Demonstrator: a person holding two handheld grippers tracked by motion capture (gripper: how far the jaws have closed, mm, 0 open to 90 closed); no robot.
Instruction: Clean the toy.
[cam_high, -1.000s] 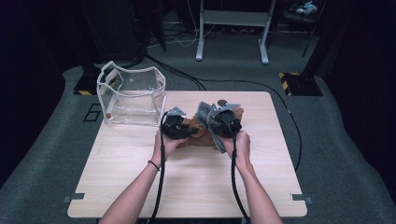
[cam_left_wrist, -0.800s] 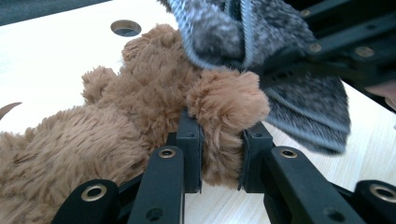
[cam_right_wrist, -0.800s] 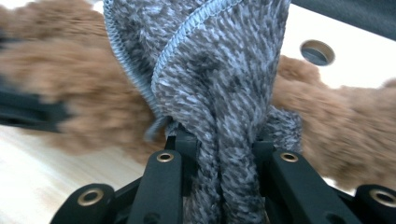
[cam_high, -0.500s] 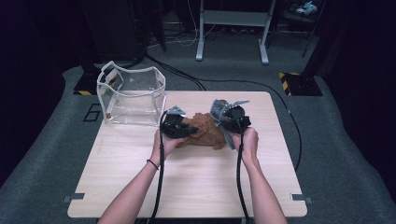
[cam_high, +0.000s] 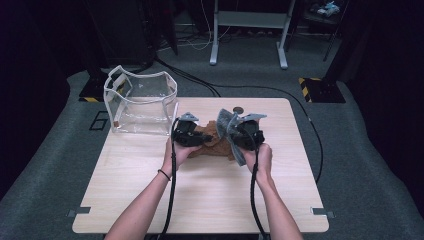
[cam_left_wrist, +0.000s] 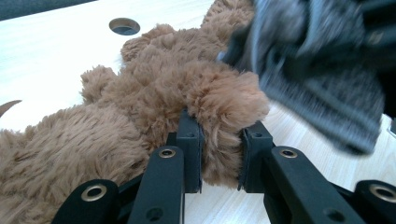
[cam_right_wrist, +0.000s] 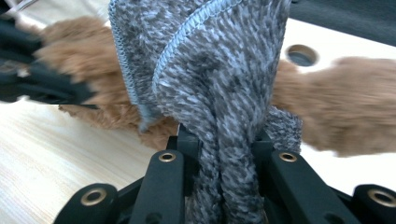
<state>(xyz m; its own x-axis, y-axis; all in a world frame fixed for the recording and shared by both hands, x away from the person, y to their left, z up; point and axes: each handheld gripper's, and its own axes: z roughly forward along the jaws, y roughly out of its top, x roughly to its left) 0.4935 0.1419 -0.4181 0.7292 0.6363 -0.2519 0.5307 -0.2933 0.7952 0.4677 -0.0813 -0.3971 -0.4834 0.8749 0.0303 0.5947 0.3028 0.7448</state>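
A: Where does the fluffy brown plush toy (cam_high: 212, 137) lie?

B: On the pale wooden table (cam_high: 200, 200), a little toward twelve o'clock from the table's middle, between the two hands. The clear plastic bag with white trim (cam_high: 141, 102) stands at about ten o'clock from it, near the table's far left corner and apart from the toy.

A: What is the left gripper (cam_left_wrist: 219, 156) doing?

B: Its black jaws are pinched on a rounded tuft of the brown toy (cam_left_wrist: 140, 107); fur bulges out above and on either side of the pads. In the high view the left gripper (cam_high: 187, 134) sits at nine o'clock of the toy, touching it, with the left hand (cam_high: 177, 152) behind it.

A: And the right gripper (cam_right_wrist: 224, 154)?

B: Narrowed on a bunched fold of grey knitted cloth with a stitched edge (cam_right_wrist: 210, 70). The cloth stands up between the jaws and fans out above them, with the brown toy (cam_right_wrist: 350, 107) behind it. From above, the right gripper (cam_high: 245, 135) is at three o'clock of the toy, and the grey cloth (cam_high: 227, 125) hangs around it, partly over the toy's right end.

A: Do the two grippers touch?

B: I cannot tell. In the left gripper view the grey cloth (cam_left_wrist: 317, 79) looms at one o'clock, just beside the held tuft, blurred. A round hole in the tabletop (cam_left_wrist: 124, 25) shows at eleven o'clock.
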